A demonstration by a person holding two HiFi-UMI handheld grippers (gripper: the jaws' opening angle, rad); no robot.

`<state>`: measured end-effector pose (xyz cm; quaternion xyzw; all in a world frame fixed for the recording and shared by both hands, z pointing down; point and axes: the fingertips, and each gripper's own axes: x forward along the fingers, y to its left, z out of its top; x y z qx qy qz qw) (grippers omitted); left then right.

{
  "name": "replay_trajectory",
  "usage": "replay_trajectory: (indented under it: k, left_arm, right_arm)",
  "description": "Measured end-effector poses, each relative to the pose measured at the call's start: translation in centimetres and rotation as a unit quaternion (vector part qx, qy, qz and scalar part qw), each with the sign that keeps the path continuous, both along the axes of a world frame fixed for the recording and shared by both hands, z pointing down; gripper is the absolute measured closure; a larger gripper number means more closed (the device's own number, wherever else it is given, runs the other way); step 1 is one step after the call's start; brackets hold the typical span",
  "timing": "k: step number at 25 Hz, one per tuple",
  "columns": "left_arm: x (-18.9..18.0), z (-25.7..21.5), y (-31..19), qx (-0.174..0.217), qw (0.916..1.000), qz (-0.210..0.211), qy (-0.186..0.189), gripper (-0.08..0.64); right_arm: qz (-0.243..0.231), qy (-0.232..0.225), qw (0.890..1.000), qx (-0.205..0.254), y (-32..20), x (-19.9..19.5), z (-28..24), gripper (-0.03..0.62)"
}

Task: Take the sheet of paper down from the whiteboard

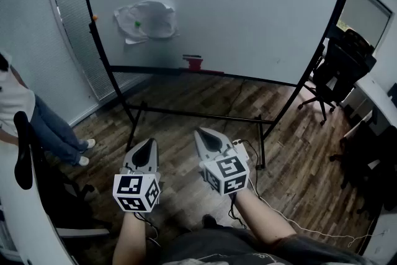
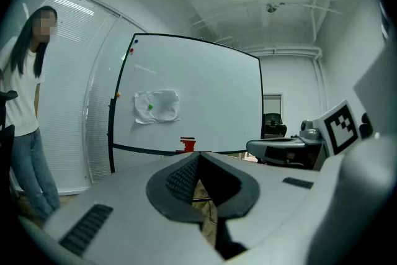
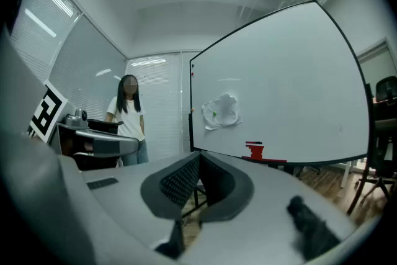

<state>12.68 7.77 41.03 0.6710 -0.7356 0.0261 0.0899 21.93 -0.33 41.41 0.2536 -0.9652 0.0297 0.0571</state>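
A crumpled white sheet of paper (image 1: 147, 20) hangs on the whiteboard (image 1: 248, 3) at its left side, pinned by a green magnet (image 1: 138, 24). The paper (image 2: 157, 107) lies straight ahead and far off in the left gripper view, and the same paper (image 3: 223, 112) sits right of centre in the right gripper view. My left gripper (image 1: 146, 146) and right gripper (image 1: 205, 135) are held side by side well short of the board, over the wooden floor. Both are shut with nothing between their jaws.
A red eraser (image 1: 193, 62) sits on the board's tray. Small red and orange magnets (image 1: 94, 17) cling to the left frame. A person (image 1: 25, 115) stands at the left by a dark chair. Office chairs (image 1: 338, 68) and a desk stand at the right. A cable crosses the floor.
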Motion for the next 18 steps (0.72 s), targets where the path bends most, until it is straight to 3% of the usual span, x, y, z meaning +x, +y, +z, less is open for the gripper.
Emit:
replay_trajectory:
  k: [18]
  left_arm:
    - [-1.6,0.6,2.6,0.001,1.0000,0.000,0.007,0.551]
  right_arm:
    - [-0.010,-0.008,1.000,-0.025,2.8,-1.9,1.3,0.571]
